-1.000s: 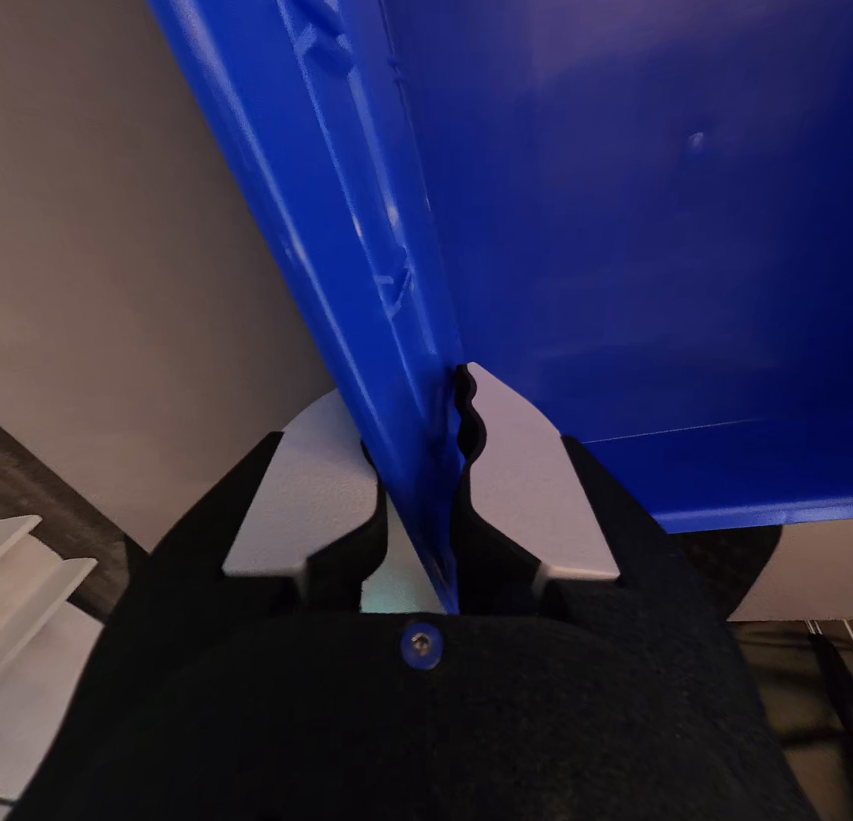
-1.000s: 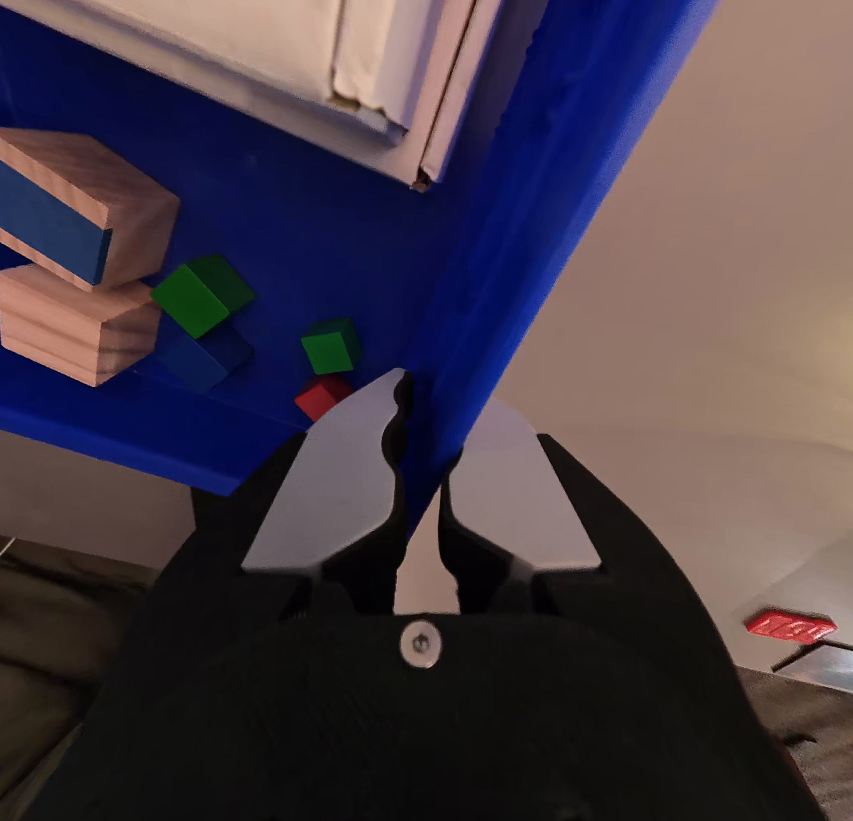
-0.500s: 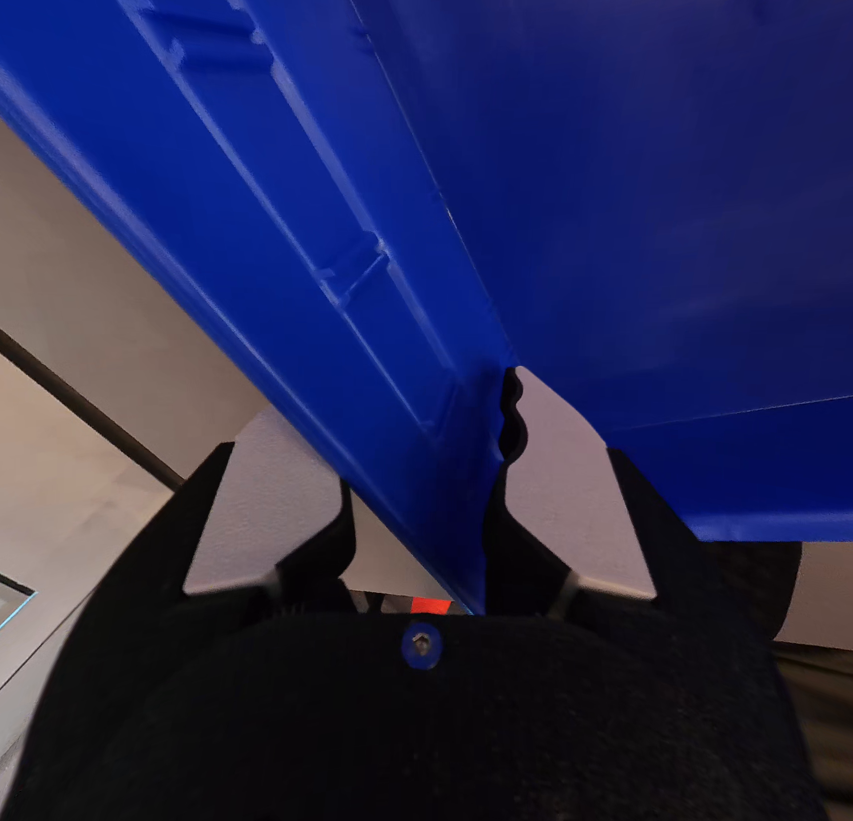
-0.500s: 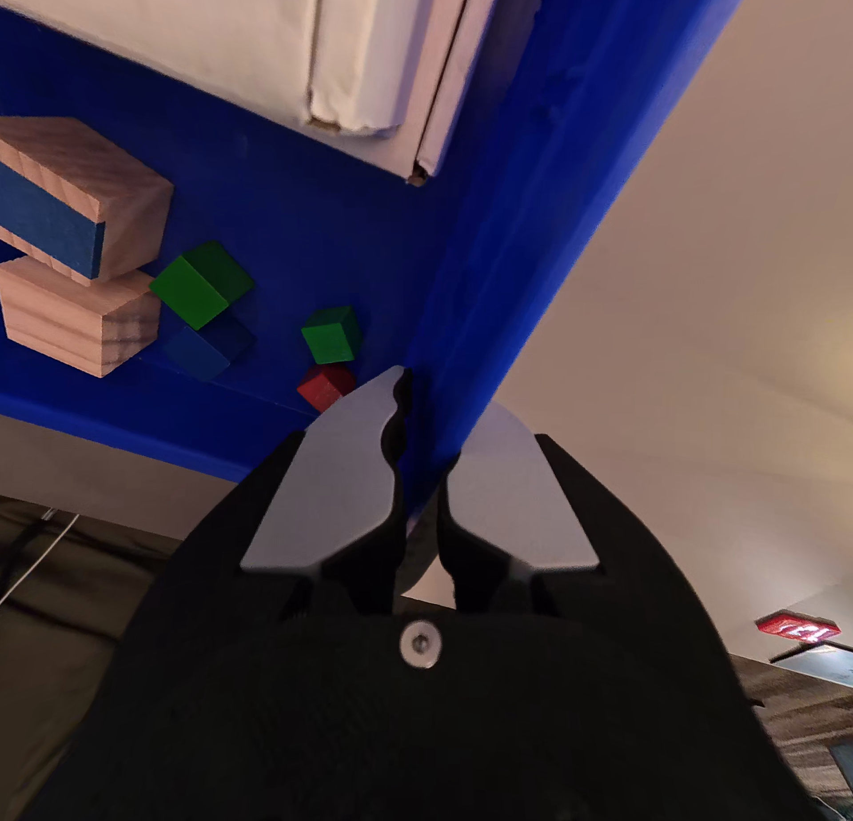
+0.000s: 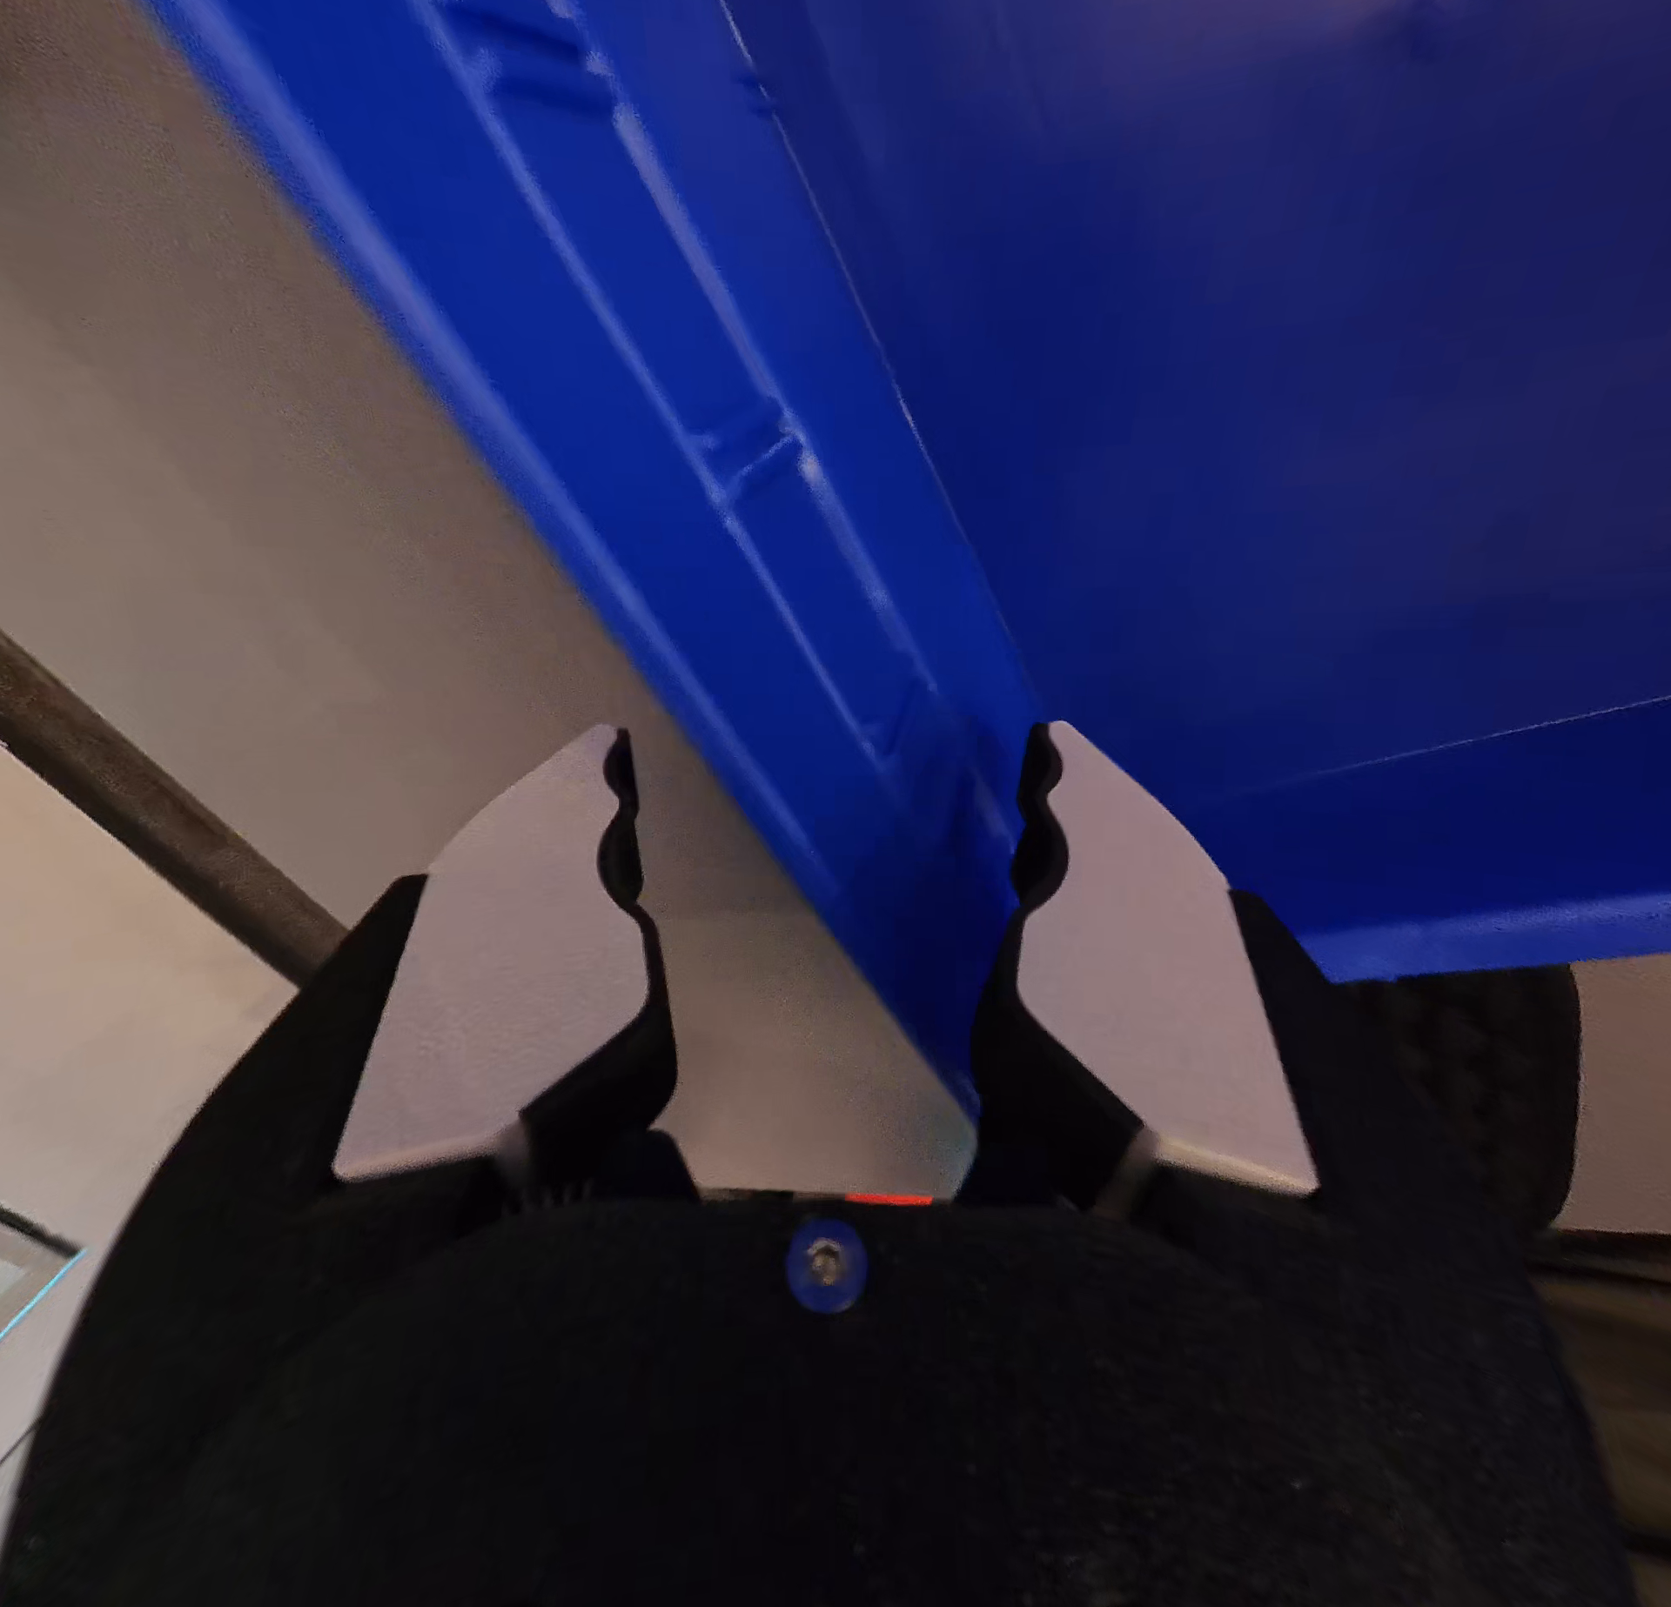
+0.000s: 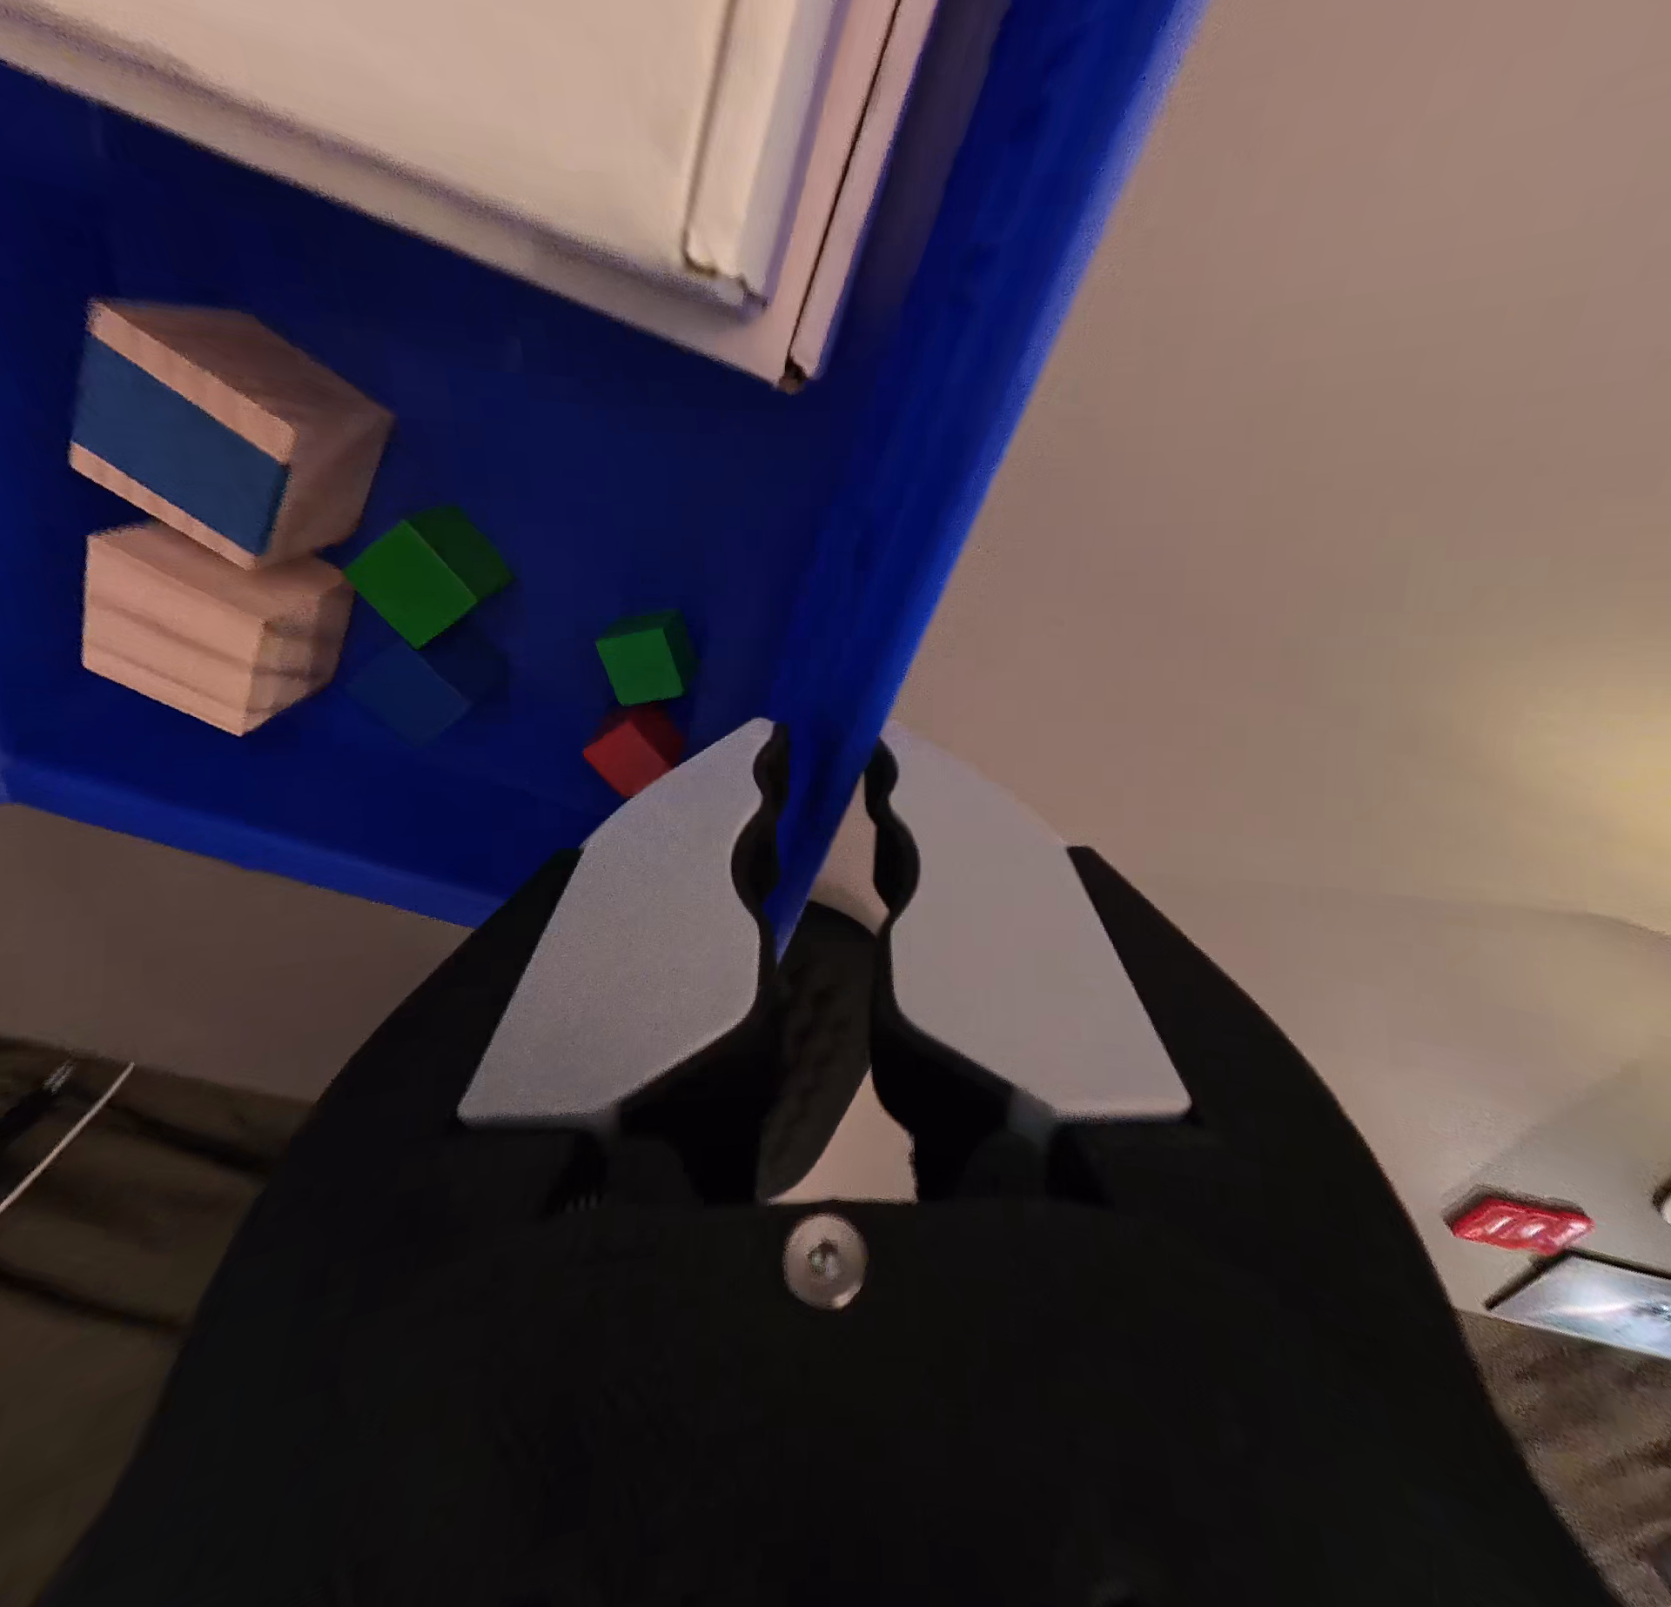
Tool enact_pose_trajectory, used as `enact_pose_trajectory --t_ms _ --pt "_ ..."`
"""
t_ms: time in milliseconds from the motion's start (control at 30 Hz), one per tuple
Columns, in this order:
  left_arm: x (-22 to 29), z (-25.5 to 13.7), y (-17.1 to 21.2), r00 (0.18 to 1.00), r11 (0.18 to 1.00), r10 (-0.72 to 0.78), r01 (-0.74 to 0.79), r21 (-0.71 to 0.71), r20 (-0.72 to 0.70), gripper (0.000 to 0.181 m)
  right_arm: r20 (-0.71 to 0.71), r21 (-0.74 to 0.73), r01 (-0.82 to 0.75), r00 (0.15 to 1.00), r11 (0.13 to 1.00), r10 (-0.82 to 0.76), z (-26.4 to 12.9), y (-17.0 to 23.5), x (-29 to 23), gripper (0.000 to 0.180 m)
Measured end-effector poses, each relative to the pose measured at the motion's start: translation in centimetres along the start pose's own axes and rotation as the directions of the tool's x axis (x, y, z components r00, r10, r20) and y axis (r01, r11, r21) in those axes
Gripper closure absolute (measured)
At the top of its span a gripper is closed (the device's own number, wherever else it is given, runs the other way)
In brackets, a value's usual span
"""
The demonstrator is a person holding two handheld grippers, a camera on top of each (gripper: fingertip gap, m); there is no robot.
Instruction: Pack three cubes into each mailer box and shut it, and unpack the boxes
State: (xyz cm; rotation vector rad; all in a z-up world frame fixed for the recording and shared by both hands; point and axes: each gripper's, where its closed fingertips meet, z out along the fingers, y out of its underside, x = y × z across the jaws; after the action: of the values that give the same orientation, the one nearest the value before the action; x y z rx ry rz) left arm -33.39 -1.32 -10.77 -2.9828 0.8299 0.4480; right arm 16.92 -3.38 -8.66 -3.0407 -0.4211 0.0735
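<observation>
Left wrist view: the left gripper (image 5: 827,741) is seen spread wide, released. The blue bin (image 5: 1266,388) fills the upper right of the frame; its ribbed wall runs diagonally from upper left down to the gap between the fingers. The right finger (image 5: 1130,931) lies against the wall's inner side, the left finger (image 5: 524,931) is well apart from it, so nothing is clamped. Beige surface is seen at left, with a dark bar (image 5: 154,831) crossing at mid-left.

Right wrist view: the right gripper (image 6: 823,741) straddles the bin (image 6: 561,443) wall at frame centre. The left finger (image 6: 660,913) looks to be touching the wall's inner face; a narrow gap is visible between the wall and the right finger (image 6: 1013,931), so the grip appears loosened; whether contact is kept cannot be told for certain. The picture is slightly blurred.

Inside the bin, a white mailer box (image 6: 452,99) is seen at the top, shut, next to the wall. At left, two wooden blocks are stacked touching: one with a blue face (image 6: 226,434) above a plain one (image 6: 208,632). Just right of them a green cube (image 6: 425,574) sits touching a blue cube (image 6: 416,687). Nearer the gripper, a second green cube (image 6: 646,655) sits just above a red cube (image 6: 633,745), which is beside the left fingertip. A red object (image 6: 1519,1225) is seen at lower right, outside the bin.
</observation>
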Motion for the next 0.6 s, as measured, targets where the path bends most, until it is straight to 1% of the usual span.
enact_pose_trajectory --t_ms 67,100,167,200,233,300,367,400,433,467,500,533,567,600 --pt "-0.7 -1.4 -0.3 1.0 0.997 -0.027 0.026 0.073 0.011 0.097 -0.063 0.117 -0.005 0.998 0.993 0.012 -2.3 -0.9 0.0 0.161" --pt "-1.0 -2.2 -0.6 0.999 0.992 -0.036 0.034 0.119 0.013 0.098 -0.096 0.186 0.021 0.995 0.982 -0.003 -3.7 -1.5 -0.4 0.16" --pt "-1.8 -3.9 -1.5 0.998 0.972 -0.056 0.05 0.228 0.017 0.098 -0.171 0.344 0.1 0.984 0.934 -0.042 -6.9 -3.1 -1.6 0.16" --pt "-2.4 -4.8 -2.0 0.997 0.954 -0.078 0.068 0.293 0.023 0.099 -0.204 0.42 0.149 0.977 0.895 -0.067 -8.5 -3.8 -2.6 0.16" --pt "-3.0 -5.8 -2.6 0.994 0.931 -0.105 0.09 0.355 0.025 0.1 -0.245 0.504 0.205 0.965 0.839 -0.088 -10.3 -4.8 -3.6 0.16" --pt "-4.5 -7.8 -3.4 0.986 0.876 -0.158 0.121 0.468 0.041 0.096 -0.327 0.653 0.315 0.938 0.689 -0.119 -13.9 -6.5 -6.1 0.158" --pt "-5.7 -9.7 -3.8 0.979 0.817 -0.195 0.128 0.562 0.059 0.099 -0.378 0.767 0.404 0.912 0.499 -0.158 -16.7 -7.9 -9.3 0.153" --pt "-6.2 -10.7 -4.0 0.977 0.785 -0.204 0.122 0.607 0.068 0.101 -0.383 0.813 0.421 0.907 0.402 -0.175 -18.0 -8.5 -11.0 0.15" --pt "-6.5 -11.7 -4.2 0.974 0.751 -0.213 0.113 0.651 0.075 0.105 -0.344 0.874 0.386 0.92 0.294 -0.186 -19.3 -9.0 -12.9 0.144" --pt "-7.0 -12.7 -4.3 0.971 0.713 -0.224 0.103 0.694 0.086 0.11 -0.257 0.932 0.303 0.939 0.198 -0.228 -20.5 -9.3 -14.9 0.133" --pt "-7.5 -13.8 -4.3 0.965 0.671 -0.242 0.094 0.735 0.097 0.109 -0.147 0.973 0.193 0.943 0.13 -0.299 -21.3 -9.4 -16.9 0.127" --pt "-8.0 -14.9 -4.2 0.957 0.629 -0.269 0.091 0.772 0.106 0.108 -0.036 0.994 0.074 0.919 0.081 -0.392 -22.1 -9.4 -19.0 0.124" --pt "-8.5 -15.9 -4.0 0.949 0.587 -0.297 0.089 0.805 0.111 0.107 0.055 0.998 -0.03 0.878 0.059 -0.476 -22.6 -9.6 -20.8 0.122" --pt "-9.0 -16.8 -3.8 0.94 0.547 -0.322 0.089 0.832 0.111 0.104 0.123 0.991 -0.081 0.853 0.104 -0.508 -22.4 -10.4 -21.8 0.124"
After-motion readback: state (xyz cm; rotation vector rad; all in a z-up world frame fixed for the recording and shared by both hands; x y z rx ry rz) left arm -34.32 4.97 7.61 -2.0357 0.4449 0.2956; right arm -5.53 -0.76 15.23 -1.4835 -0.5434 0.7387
